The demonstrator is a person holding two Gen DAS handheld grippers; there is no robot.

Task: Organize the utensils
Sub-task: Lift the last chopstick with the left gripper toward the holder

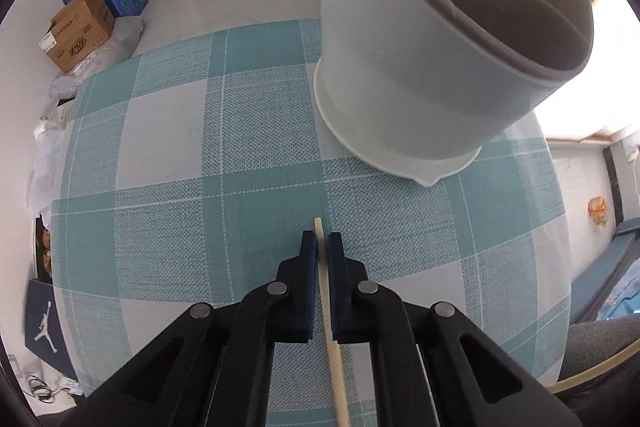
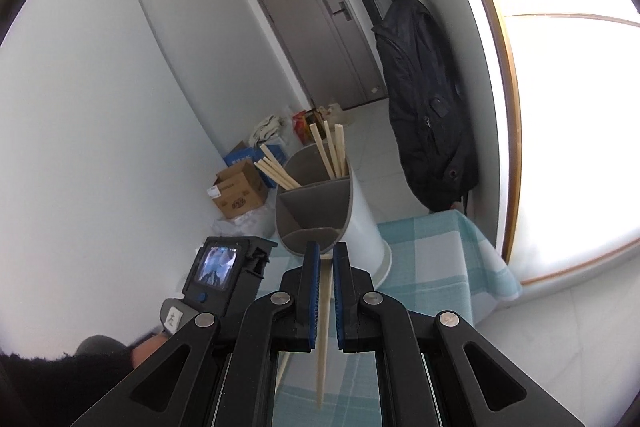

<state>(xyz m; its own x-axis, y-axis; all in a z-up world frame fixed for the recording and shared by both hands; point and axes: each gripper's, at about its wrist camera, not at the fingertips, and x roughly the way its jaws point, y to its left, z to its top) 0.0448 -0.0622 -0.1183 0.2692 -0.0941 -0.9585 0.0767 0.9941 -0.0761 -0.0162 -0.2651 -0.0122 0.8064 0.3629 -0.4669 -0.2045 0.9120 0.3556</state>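
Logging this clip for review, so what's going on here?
A person is sorting chopsticks into a divided white holder on a checked tablecloth. Each claw is shut on one chopstick: the left claw and the right claw. Several chopsticks already stand in the holder's compartments.

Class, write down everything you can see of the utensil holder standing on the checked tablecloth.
The utensil holder is a tall white tub, seemingly plastic, with a grey inner liner split by dividers into compartments. It flares to a wider white base resting on the teal-and-white tablecloth. It stands upright. Several pale wooden chopsticks lean in its far compartments; the near one looks empty. Neither tool visibly touches it.
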